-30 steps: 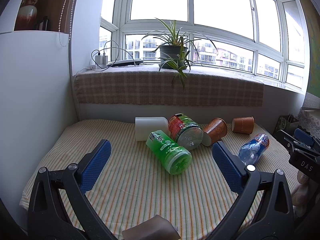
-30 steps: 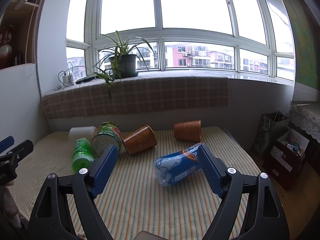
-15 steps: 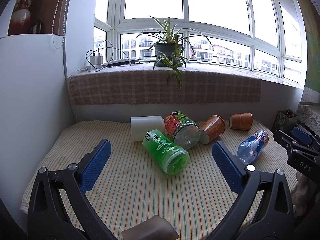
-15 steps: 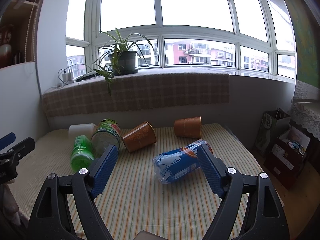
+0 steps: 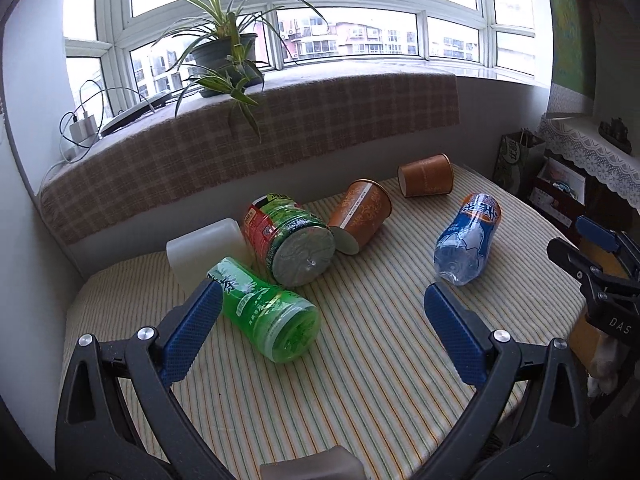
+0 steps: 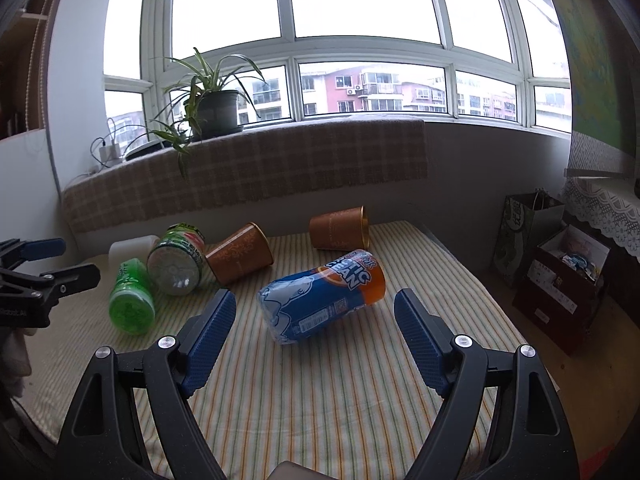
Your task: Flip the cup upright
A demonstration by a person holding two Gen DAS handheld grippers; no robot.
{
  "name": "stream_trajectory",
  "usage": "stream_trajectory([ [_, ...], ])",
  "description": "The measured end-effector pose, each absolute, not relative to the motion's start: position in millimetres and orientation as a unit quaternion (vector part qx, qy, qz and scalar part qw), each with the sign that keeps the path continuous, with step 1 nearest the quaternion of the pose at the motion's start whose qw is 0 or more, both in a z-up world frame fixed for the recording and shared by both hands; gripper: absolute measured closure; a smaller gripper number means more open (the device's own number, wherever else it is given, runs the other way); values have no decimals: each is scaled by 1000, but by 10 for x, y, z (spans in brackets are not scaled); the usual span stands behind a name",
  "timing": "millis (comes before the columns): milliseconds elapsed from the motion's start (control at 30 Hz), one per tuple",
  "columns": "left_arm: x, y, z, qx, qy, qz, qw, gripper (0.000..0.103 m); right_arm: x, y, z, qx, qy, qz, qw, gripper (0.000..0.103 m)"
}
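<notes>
Grippers nearest, both spread wide with nothing between the blue pads: left gripper (image 5: 320, 320) low over the striped tablecloth (image 5: 360, 360), right gripper (image 6: 316, 332) likewise. Just ahead of the right gripper, centred between its pads, a blue cup (image 6: 322, 294) with a polar bear print, lying on its side, base toward the camera, orange rim pointing away; not touched by either pad. Beside the left gripper's left pad, a green cup (image 5: 266, 314) on its side. Behind that, a red-and-green cup (image 5: 290, 242) and a white cup (image 5: 206, 250), both toppled and touching. Further on, a patterned brown cup (image 5: 362, 216) lying down, base against the red-and-green one. Farther still, apart, a plain brown cup (image 5: 426, 176) on its side near the table's far edge. Beyond, a checked cloth (image 6: 248, 172) over the sill and a potted plant (image 6: 212, 110) at the window.
</notes>
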State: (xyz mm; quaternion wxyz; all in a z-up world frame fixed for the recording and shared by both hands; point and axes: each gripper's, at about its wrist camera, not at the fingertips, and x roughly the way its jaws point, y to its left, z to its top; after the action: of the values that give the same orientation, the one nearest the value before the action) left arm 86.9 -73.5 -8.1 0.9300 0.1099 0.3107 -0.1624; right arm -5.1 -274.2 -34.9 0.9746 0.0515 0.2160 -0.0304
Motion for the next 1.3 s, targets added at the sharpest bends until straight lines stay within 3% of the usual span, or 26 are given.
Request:
stream_trajectory([
  [467, 1917, -1668, -285, 254, 403, -230, 849, 7, -203, -3342, -585, 103, 239, -80, 962, 22],
  [633, 2297, -1817, -459, 261, 442, -220, 829, 18, -240, -3474, -661, 118, 246, -89, 958, 22],
  [967, 2806, -1976, -727, 268, 501, -208, 796, 19, -320, -3677, -839, 152, 265, -97, 947, 22],
  [1067, 2884, -1987, -823, 267, 518, -208, 786, 28, -334, -3699, -854, 156, 267, -96, 946, 22],
  [1300, 2988, -1951, -988, 267, 531, -200, 779, 33, -348, -3716, -882, 160, 270, -96, 945, 22],
])
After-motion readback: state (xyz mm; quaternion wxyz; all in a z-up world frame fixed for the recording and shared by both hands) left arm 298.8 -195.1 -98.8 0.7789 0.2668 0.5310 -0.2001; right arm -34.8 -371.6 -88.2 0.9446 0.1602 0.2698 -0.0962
